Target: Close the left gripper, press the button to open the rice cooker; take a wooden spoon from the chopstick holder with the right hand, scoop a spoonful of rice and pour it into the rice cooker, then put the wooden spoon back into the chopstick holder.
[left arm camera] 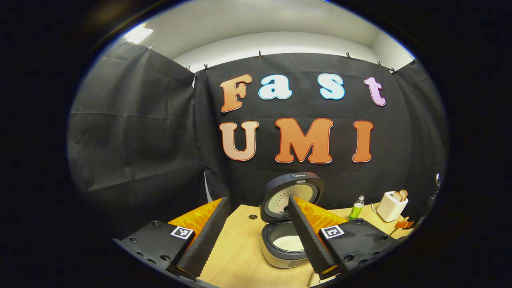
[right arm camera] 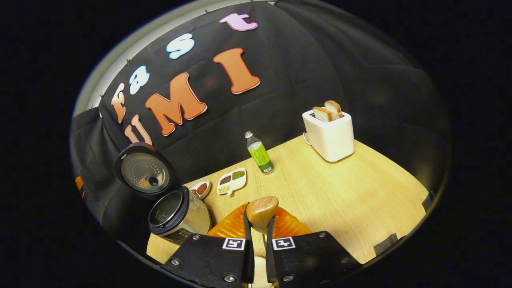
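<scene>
White toaster [right arm camera: 329, 136], green bottle [right arm camera: 260, 155], divided dish [right arm camera: 231, 181]

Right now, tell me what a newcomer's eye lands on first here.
The rice cooker stands open on the wooden table, lid up and white rice in its pot, between the left gripper's spread fingers. In the right gripper view, the right gripper is shut on the wooden spoon; beyond stands a white toaster holding bread.

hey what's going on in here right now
A person is working with two handheld grippers at a wooden table. The rice cooker already stands open, lid up, with white rice in its pot. The right gripper is shut on the wooden spoon, held above the table. The left gripper is open and holds nothing, facing the cooker.
</scene>
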Available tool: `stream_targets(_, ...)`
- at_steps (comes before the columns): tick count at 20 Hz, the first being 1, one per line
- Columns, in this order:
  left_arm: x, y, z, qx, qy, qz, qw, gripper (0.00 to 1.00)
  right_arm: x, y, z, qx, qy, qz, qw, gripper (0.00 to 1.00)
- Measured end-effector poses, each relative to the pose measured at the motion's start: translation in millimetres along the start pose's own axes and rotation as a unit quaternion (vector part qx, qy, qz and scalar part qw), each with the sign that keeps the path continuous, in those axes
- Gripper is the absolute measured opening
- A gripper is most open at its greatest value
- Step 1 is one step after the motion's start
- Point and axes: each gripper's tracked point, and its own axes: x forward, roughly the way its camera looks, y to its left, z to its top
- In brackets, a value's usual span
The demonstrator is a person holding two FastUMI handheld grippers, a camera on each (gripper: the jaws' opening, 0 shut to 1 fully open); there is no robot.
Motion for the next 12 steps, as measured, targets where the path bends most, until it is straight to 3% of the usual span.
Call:
stream_targets(5,-3,15,-1,0.006,0.003,0.015,1.000,0.98,11,-20,-8,0.032,0.015,-0.007,0.999,0.13)
stream_targets(9,-3,20,0,0.010,0.003,0.021,1.000,0.99,8,-30,-1,0.071,0.012,-0.007,0.997,0.23)
stream_targets(11,-1,19,0,0.011,0.003,0.019,1.000,1.00,6,-45,6,0.066,0.005,-0.027,0.997,0.34)
stream_targets(12,0,16,0,0.011,0.002,0.017,1.000,1.00,3,-50,11,0.061,0.003,-0.034,0.998,0.49)
